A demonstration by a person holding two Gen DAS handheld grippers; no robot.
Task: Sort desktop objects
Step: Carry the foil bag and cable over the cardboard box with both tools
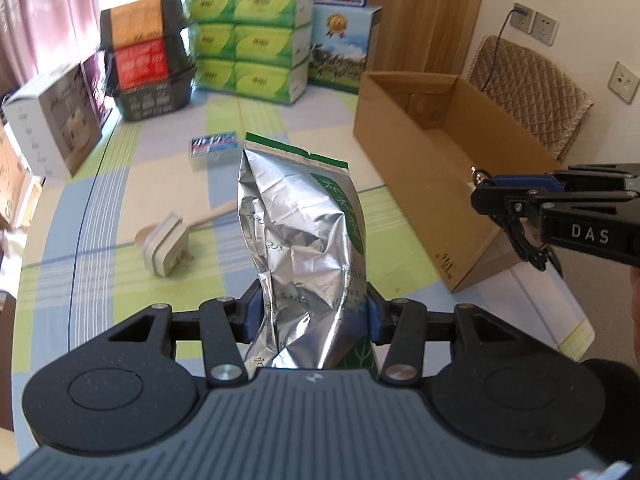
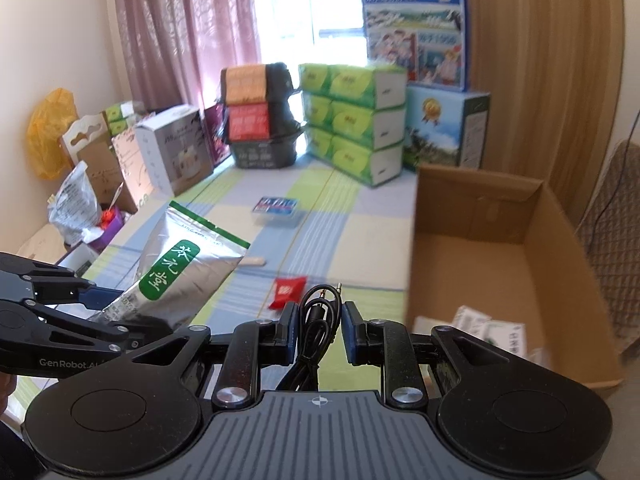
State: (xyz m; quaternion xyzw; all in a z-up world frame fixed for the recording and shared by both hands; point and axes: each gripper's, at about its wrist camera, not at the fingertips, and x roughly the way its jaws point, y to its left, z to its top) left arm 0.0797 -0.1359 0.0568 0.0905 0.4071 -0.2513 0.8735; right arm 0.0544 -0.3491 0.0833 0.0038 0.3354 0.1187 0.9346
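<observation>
the crinkled silver foil pouch (image 1: 304, 248) with a green label stands lengthwise along the left gripper (image 1: 311, 312), its long axis running up the centre of the left wrist view and its sealed top edge pointing away toward the stacked green tissue packs (image 1: 256, 44). the blue-padded fingers (image 1: 251, 312) are closed to pouch width, pressing its lower end from both sides. in the right wrist view the right gripper (image 2: 319, 334) has its fingers (image 2: 291, 332) narrowed onto a coiled black audio cable (image 2: 316, 320), plug tips pointing up. the open brown cardboard box (image 2: 472, 216) fills the right of that frame, white packets (image 2: 490, 328) on its floor. a red sachet (image 2: 286, 291) lies on the striped pastel tablecloth (image 2: 360, 248) just beyond the fingers.
</observation>
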